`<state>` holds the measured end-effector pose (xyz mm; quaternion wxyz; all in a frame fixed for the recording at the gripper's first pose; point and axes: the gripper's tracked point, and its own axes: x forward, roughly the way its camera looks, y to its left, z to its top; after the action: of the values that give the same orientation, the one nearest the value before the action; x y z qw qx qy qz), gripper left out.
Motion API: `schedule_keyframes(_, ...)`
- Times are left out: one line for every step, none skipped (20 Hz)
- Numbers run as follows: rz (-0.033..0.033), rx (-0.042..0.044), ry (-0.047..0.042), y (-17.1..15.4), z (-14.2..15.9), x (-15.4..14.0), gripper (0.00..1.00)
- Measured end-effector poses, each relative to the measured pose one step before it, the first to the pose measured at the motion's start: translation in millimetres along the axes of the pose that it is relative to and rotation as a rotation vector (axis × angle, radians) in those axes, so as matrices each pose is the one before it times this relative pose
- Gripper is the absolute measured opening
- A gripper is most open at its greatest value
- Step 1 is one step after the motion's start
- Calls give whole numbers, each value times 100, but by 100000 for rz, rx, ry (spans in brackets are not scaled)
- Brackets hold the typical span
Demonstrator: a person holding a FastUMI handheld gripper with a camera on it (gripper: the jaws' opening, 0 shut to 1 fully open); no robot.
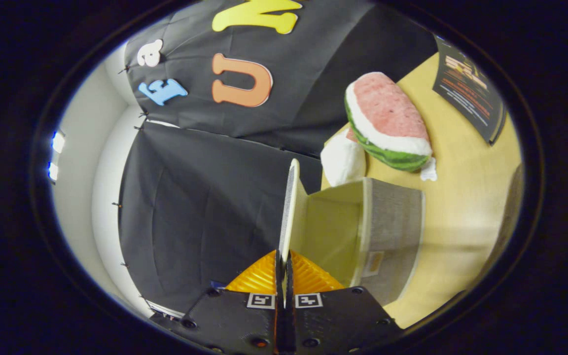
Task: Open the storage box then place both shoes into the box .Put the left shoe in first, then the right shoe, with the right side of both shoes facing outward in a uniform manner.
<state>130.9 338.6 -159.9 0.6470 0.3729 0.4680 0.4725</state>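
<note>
The view is rolled sideways. A grey fabric storage box [395, 222] stands on the yellow table just ahead of the fingers, its pale inside [328, 231] exposed. Its lid [291, 197] is swung up and seen edge-on, running straight out from the fingertips. My gripper [284, 261] is shut on the lid's near edge, both fingers pressed against it from either side. No shoe is in sight.
A plush watermelon slice [387, 123] and a white plush piece [343, 160] lie on the yellow table [461, 207] beyond the box. A dark printed sheet [469, 93] rests farther off. The booth's black cloth wall [205, 197] hangs behind the lid.
</note>
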Motion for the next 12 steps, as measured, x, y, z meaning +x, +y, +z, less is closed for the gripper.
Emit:
schedule_keyframes(307, -1616, 539, 1255, 75, 961, 0)
schedule_keyframes(-341, -1020, 397, 1182, -11, 1062, 0)
schedule_keyframes(219, -658, 802, 1097, -101, 1134, 0)
schedule_keyframes(111, -352, 500, 1188, -80, 1129, 0)
schedule_keyframes(106, -219, 97, 1038, -162, 984, 0)
schedule_keyframes(53, -16, 353, 982, -133, 1264, 1)
schedule_keyframes(-461, -135, 390, 822, -187, 1322, 0)
schedule_keyframes(-100, -465, 583, 903, -73, 1494, 0)
schedule_keyframes(-590, -1457, 658, 675, -198, 1215, 0)
schedule_keyframes(-849, -1969, 456, 617, -199, 1272, 1)
schedule_keyframes(-945, -1833, 383, 592, -216, 1194, 3)
schedule_keyframes(-839, -1171, 187, 418, -261, 878, 3)
